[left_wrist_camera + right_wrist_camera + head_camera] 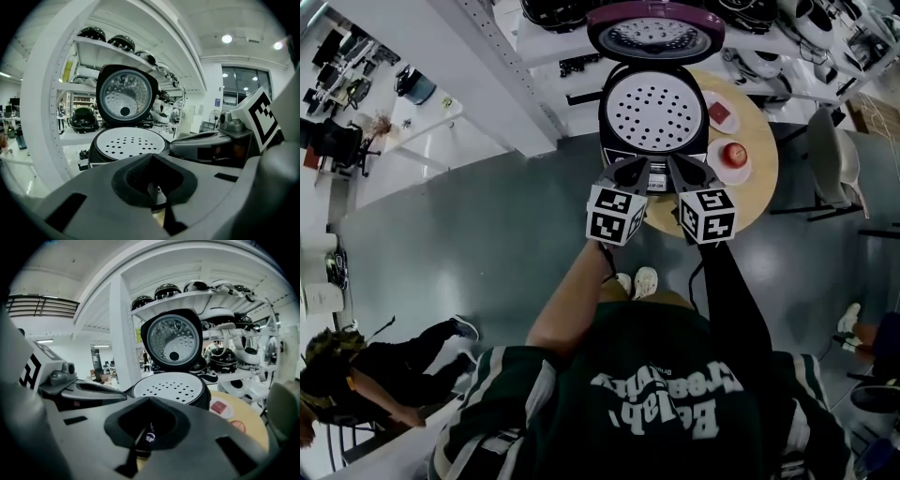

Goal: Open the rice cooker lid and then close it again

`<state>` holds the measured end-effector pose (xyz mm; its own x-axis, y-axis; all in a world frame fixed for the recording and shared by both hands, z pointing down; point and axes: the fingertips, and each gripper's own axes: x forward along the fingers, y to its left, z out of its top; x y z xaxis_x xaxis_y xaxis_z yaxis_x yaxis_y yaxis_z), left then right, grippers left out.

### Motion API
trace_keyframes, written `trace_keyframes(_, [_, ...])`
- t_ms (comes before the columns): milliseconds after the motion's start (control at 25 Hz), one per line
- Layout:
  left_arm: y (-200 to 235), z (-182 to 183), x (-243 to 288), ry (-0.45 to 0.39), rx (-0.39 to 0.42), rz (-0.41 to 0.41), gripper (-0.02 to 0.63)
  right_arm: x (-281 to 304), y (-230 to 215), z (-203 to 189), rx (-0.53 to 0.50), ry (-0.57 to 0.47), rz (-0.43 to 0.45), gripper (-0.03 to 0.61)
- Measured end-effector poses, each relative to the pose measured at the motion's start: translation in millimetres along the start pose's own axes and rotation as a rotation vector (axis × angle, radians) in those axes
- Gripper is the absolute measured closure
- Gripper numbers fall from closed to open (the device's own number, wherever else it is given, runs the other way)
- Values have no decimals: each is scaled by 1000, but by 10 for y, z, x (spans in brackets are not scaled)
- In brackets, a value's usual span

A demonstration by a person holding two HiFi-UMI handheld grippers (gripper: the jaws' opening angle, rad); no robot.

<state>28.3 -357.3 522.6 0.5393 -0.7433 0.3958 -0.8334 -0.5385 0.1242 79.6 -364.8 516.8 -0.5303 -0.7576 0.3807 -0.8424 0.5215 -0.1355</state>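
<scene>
My left tool (628,175) sits at lower centre of the head view. Its jaws are together with nothing between them. In its own view the left tool (154,187) shows both halves meeting in a seam.

Just above it in the frame, at top centre, the cooker (606,122) stands on the round surface (761,192). Its lid (654,28) is already up on the rear hinge and stands about upright, so I judge only the closing remains. From my left side the lid (125,96) turns its shiny inner plate toward me. A white perforated tray (654,112) covers the pot's mouth, and I cannot see what lies beneath it.

I expect the lid to be stiff and fairly light, with a smooth shell that closed jaws could skid on. It is probably sprung at the hinge. I would push on its outer rim, farthest from the hinge, and stay off the thin inner plate. Then I would press down firmly over the front latch. The cooker may slide, so I would brace it with the other tool.

My right tool (687,175) sits beside the left one, also closed and empty. The right tool (145,437) shows the same seam in its own view.

At right on the surface are two plates. The farther plate (710,101) holds a red block (722,114). The nearer plate (741,174) holds a round red fruit (733,153).
</scene>
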Motion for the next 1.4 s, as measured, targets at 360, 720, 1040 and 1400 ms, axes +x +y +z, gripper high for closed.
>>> trace_keyframes(360, [-15,7,-2,-1,6,5,615,-12,-9,0,2,1,-6,575])
trace_keyframes(720, [-21,6,-14,0,4,15,615,-21,0,7,9,6,-2,575])
trace_keyframes(1040, [63,97,-84,-26,10,42,615,-50,-50,116,-85,18,9,574])
trace_keyframes(1400, [657,1162,-76,-196,11,81,615,-40,-470,1185,-57,-163,-45,574])
